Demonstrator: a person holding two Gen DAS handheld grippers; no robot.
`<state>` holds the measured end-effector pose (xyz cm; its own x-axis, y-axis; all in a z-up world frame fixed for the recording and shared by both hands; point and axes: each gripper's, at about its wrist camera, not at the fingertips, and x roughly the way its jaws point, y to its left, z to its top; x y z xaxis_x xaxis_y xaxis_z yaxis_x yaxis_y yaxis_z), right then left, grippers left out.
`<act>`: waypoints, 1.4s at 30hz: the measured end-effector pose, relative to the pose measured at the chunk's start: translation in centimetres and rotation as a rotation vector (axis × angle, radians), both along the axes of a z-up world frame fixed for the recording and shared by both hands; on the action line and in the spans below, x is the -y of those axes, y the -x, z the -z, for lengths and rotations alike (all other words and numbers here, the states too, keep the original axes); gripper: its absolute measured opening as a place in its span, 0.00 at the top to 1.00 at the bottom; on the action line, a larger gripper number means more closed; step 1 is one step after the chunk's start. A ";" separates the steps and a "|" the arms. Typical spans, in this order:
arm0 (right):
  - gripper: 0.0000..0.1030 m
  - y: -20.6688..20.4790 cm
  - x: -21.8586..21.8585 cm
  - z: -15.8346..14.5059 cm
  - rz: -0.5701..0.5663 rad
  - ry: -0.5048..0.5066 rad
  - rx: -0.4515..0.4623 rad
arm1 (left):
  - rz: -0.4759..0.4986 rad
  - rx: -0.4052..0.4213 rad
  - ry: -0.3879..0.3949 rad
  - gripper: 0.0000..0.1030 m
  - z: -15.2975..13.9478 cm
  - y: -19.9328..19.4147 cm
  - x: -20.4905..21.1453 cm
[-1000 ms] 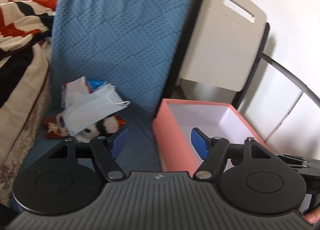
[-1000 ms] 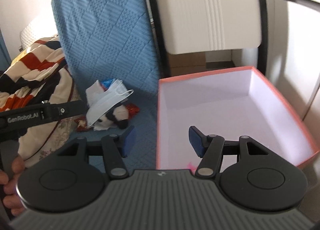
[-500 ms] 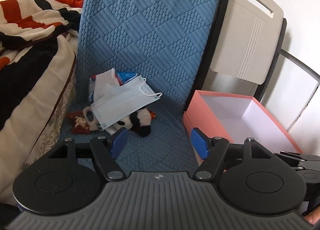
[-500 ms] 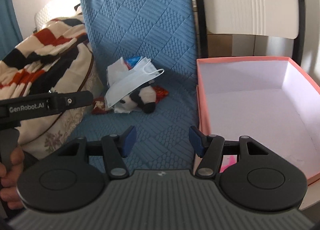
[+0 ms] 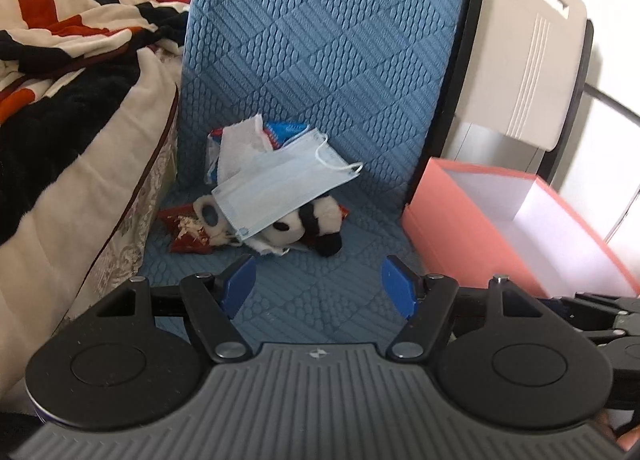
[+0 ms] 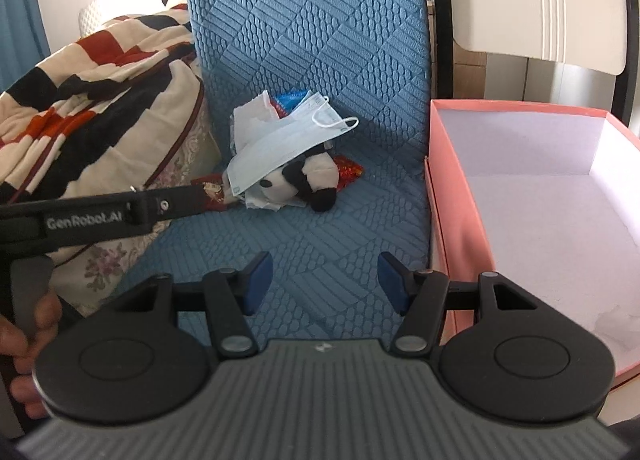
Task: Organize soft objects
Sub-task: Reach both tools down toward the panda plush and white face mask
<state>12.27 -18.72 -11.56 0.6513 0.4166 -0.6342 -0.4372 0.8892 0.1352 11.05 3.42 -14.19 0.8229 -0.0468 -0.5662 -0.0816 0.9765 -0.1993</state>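
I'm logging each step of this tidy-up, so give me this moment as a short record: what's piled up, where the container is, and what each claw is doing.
pile: face mask draped over a panda toy, with tissue and red wrapper beneath
surface: blue quilted cover
container: pink box, open, beside the pile; no pile items in it
left claw: open, holding nothing, short of the pile
right claw: open, holding nothing

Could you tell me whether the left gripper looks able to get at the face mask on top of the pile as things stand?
Probably yes. The left gripper stands open and empty, and only bare blue cover lies between it and the face mask, which rests uppermost on the panda plush.
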 end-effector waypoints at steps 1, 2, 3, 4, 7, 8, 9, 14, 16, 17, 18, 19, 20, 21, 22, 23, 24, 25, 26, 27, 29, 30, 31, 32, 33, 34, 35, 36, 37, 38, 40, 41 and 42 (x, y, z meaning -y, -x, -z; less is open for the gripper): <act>0.41 0.0 -0.1 0.1 -0.002 0.002 -0.005 | 0.001 0.000 -0.002 0.28 0.1 -0.1 -0.1; 0.41 -0.1 -0.2 0.3 -0.004 0.005 -0.007 | -0.001 0.003 -0.003 0.28 0.2 -0.2 -0.1; 0.41 -0.1 -0.3 0.4 -0.007 0.009 -0.006 | -0.002 0.007 -0.003 0.28 0.3 -0.3 -0.2; 0.41 -0.2 -0.4 0.5 -0.011 0.013 -0.006 | -0.001 0.010 0.000 0.28 0.3 -0.4 -0.3; 0.41 -0.5 -0.7 0.7 -0.024 0.019 0.003 | -0.002 0.004 0.019 0.28 0.6 -1.2 -0.6; 0.41 -0.7 -0.8 0.7 -0.027 0.024 0.007 | -0.004 0.004 0.026 0.28 0.6 -1.4 -0.7; 0.41 -0.9 -0.9 0.7 -0.027 0.025 0.007 | -0.004 0.003 0.031 0.28 0.7 -1.8 -0.8; 0.41 -2.1 -1.3 1.0 -0.026 0.012 0.002 | 0.016 -0.005 0.006 0.27 1.0 -3.9 -0.6; 0.41 -2.6 -1.4 1.0 -0.028 0.002 -0.005 | 0.016 -0.013 0.012 0.28 1.2 -4.7 -0.9; 0.41 -2.9 -1.6 1.1 -0.030 0.002 -0.005 | 0.013 -0.019 0.025 0.28 1.3 -5.0 -1.2; 0.41 -3.2 -1.8 1.1 -0.033 0.007 -0.003 | 0.012 -0.026 0.038 0.28 1.5 -5.3 -1.5; 0.41 -3.5 -2.1 1.2 -0.039 0.012 0.001 | 0.012 -0.032 0.046 0.28 1.6 -5.6 -1.7; 0.41 -3.8 -2.4 1.2 -0.046 0.019 0.005 | 0.013 -0.040 0.056 0.28 1.8 -5.9 -1.9; 0.41 -4.1 -2.7 1.3 -0.050 0.024 0.006 | 0.019 -0.051 0.078 0.28 2.0 -6.3 -2.2; 0.41 -4.5 -3.0 1.4 -0.054 0.026 0.004 | 0.025 -0.068 0.111 0.28 2.3 -6.7 -2.6; 0.41 -4.9 -3.2 1.5 -0.059 0.023 -0.004 | 0.021 -0.082 0.135 0.28 2.7 -7.1 -3.0; 0.41 -5.2 -3.4 1.6 -0.061 0.020 -0.011 | 0.012 -0.095 0.142 0.28 2.9 -7.6 -3.3; 0.41 -5.5 -3.5 1.7 -0.064 0.018 -0.015 | 0.007 -0.103 0.132 0.28 3.1 -7.9 -3.4; 0.41 -5.8 -3.7 1.8 -0.070 0.019 -0.016 | 0.002 -0.112 0.113 0.28 3.2 -8.4 -3.5; 0.41 -6.1 -3.9 1.9 -0.074 0.022 -0.018 | -0.002 -0.118 0.102 0.28 3.4 -8.8 -3.5; 0.41 -6.8 -4.3 2.1 -0.079 0.028 -0.025 | -0.005 -0.128 0.100 0.27 3.6 -9.6 -3.9; 0.41 -7.2 -4.4 2.2 -0.081 0.030 -0.030 | 0.000 -0.136 0.105 0.27 3.7 -10.2 -4.0; 0.41 -7.6 -4.6 2.3 -0.085 0.035 -0.033 | 0.008 -0.143 0.111 0.27 3.8 -10.6 -4.2; 0.41 -7.9 -4.8 2.4 -0.090 0.043 -0.035 | 0.011 -0.148 0.115 0.27 3.8 -11.1 -4.4; 0.41 -8.2 -5.0 2.5 -0.096 0.053 -0.034 | 0.011 -0.150 0.114 0.27 3.9 -11.5 -4.5; 0.41 -8.5 -5.3 2.6 -0.100 0.061 -0.032 | 0.012 -0.151 0.107 0.27 3.9 -12.0 -4.6; 0.41 -8.9 -5.4 2.8 -0.105 0.070 -0.033 | 0.010 -0.151 0.097 0.25 3.9 -12.4 -4.6; 0.41 -9.3 -5.6 3.0 -0.110 0.077 -0.037 | 0.007 -0.152 0.084 0.24 3.9 -12.9 -4.7; 0.41 -9.8 -5.7 3.2 -0.113 0.081 -0.041 | 0.007 -0.149 0.072 0.24 4.0 -13.3 -4.8; 0.41 -10.2 -5.9 3.3 -0.117 0.083 -0.046 | 0.006 -0.149 0.058 0.24 4.0 -13.9 -4.9; 0.41 -11.1 -6.1 3.7 -0.124 0.084 -0.053 | 0.001 -0.151 0.041 0.24 4.1 -14.7 -5.2; 0.41 -11.5 -6.3 4.0 -0.127 0.086 -0.055 | -0.001 -0.151 0.036 0.24 4.1 -15.0 -5.5; 0.41 -11.9 -6.5 4.2 -0.129 0.087 -0.059 | -0.007 -0.149 0.034 0.24 4.2 -15.2 -5.7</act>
<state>24.17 -12.25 -15.76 0.5568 0.4361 -0.7069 -0.5422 0.8356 0.0885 26.24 9.12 -18.36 0.7305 -0.0627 -0.6800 -0.1192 0.9688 -0.2174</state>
